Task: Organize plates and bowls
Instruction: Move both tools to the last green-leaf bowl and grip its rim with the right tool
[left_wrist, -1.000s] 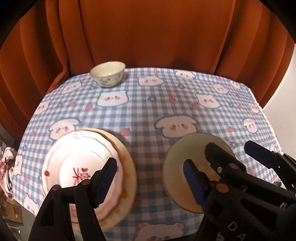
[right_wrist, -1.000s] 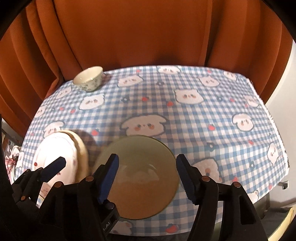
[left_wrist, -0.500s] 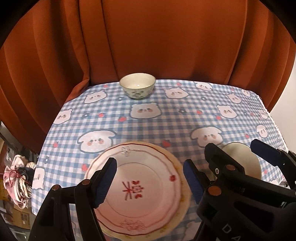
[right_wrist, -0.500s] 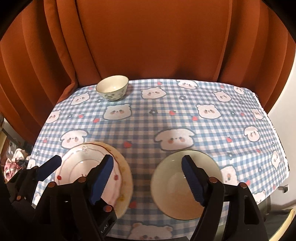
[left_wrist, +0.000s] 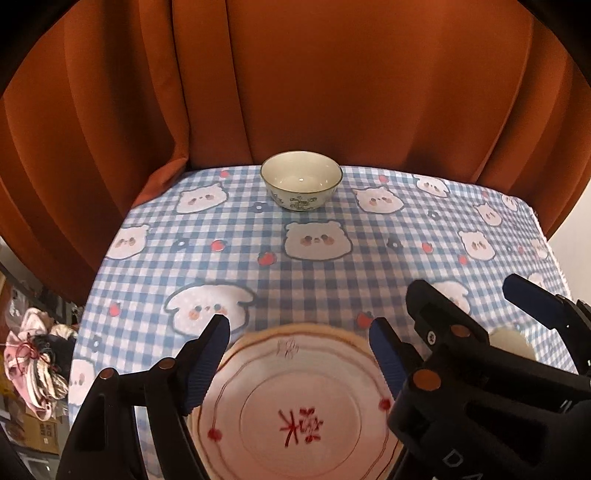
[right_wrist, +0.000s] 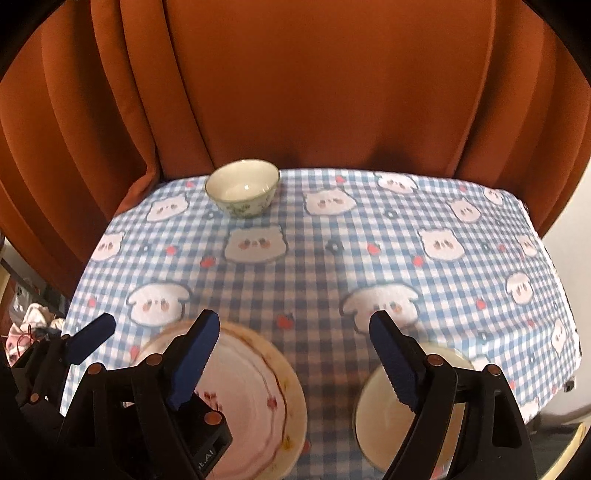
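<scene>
Plates are stacked near the table's (left_wrist: 424, 206) front edge, pink plate (left_wrist: 299, 417) atop the tan plate (right_wrist: 291, 391), but the pale bowl (right_wrist: 380, 410) and small floral bowl (left_wrist: 301, 181) at the back remain well apart. Both tools have pulled back since a second ago: left gripper (left_wrist: 299, 354) and right gripper (right_wrist: 293, 354) hover empty, jaws opening wide.

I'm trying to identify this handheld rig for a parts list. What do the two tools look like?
Both match: the left tool and right tool have black plastic frames with copper-coloured rivets and two fingers faced with ribbed blue pads. The right tool's body, seen from the left wrist view, carries pale lettering. No cables, hands or sleeves are visible.
</scene>
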